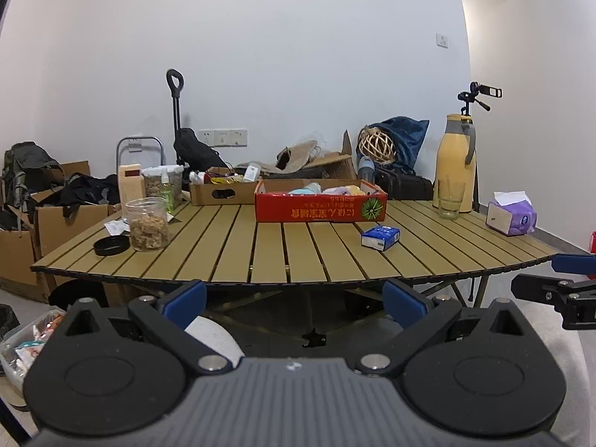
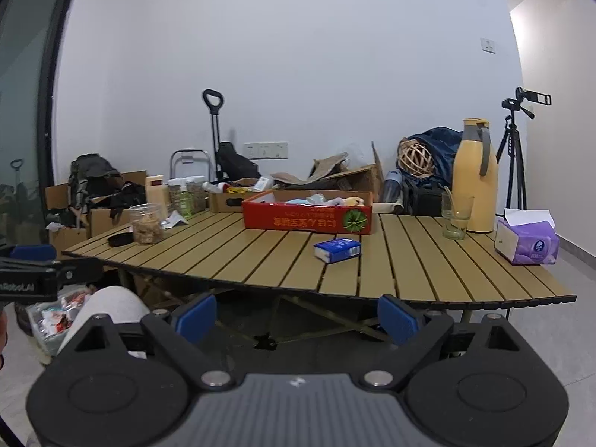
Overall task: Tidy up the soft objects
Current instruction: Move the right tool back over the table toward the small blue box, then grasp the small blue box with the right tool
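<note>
A red cardboard tray [image 1: 320, 206] [image 2: 307, 218] sits mid-table with soft toys in pale blue, white, pink and yellow [image 1: 327, 188] [image 2: 327, 200] inside it. In front of it lies a small blue tissue pack [image 1: 380, 237] [image 2: 338, 250]. A purple tissue box [image 1: 512, 218] [image 2: 527, 242] stands at the table's right edge. My left gripper [image 1: 294, 303] hangs open below the table's near edge, nothing between its blue pads. My right gripper [image 2: 296, 318] is likewise open and empty, off the front edge; it also shows in the left wrist view at the far right [image 1: 555, 287].
The slatted wooden table [image 1: 260, 253] [image 2: 409, 260] also bears an open jar of snacks [image 1: 147, 223] with its black lid [image 1: 111, 246], a yellow flask [image 2: 476, 177], a glass [image 2: 456, 216] and a brown box [image 1: 219, 192]. Bags, cartons and a tripod [image 2: 516, 149] stand behind.
</note>
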`<state>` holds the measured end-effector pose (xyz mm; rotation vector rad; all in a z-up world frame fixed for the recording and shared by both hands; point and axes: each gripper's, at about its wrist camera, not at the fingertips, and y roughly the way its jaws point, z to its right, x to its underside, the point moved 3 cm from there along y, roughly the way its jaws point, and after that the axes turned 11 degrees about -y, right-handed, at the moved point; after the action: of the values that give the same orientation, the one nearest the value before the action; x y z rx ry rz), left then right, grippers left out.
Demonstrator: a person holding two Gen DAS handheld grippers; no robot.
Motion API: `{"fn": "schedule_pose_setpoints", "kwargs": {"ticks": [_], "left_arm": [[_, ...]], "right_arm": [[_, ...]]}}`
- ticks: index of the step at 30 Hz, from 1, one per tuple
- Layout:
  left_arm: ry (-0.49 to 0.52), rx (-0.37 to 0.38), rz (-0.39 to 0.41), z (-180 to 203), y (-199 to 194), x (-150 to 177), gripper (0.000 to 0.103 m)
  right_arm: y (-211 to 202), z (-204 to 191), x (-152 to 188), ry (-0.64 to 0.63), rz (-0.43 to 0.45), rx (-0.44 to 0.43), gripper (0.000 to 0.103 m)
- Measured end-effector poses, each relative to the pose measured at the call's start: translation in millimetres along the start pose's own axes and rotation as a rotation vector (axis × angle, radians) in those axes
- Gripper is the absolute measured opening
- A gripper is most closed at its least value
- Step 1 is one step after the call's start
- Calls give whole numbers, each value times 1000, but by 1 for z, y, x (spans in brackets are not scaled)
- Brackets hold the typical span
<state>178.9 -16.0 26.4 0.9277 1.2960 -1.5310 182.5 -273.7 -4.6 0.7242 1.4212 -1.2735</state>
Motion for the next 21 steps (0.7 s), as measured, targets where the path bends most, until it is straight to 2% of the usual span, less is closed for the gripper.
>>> {"fn": "schedule_pose_setpoints", "kwargs": {"ticks": [5, 8, 9, 14, 18, 21], "left_arm": [[12, 14, -22, 9, 41, -8, 103], [19, 21, -38, 14, 71, -13, 103], [21, 27, -39, 16, 82, -17, 103], [30, 47, -38, 30, 149, -40, 103], [27, 68, -80, 42, 211, -50, 103], [28, 80, -138, 50, 258, -51, 103]], "right_arm": [[41, 21, -6, 12, -21, 29, 86], [74, 33, -7, 14, -44, 26, 77], [90, 39, -7, 15, -56, 28, 76], [174, 58, -9, 18, -120, 16, 50], [246, 68, -17, 1, -168, 22, 42], [306, 76, -18, -1, -239, 23, 41]]}}
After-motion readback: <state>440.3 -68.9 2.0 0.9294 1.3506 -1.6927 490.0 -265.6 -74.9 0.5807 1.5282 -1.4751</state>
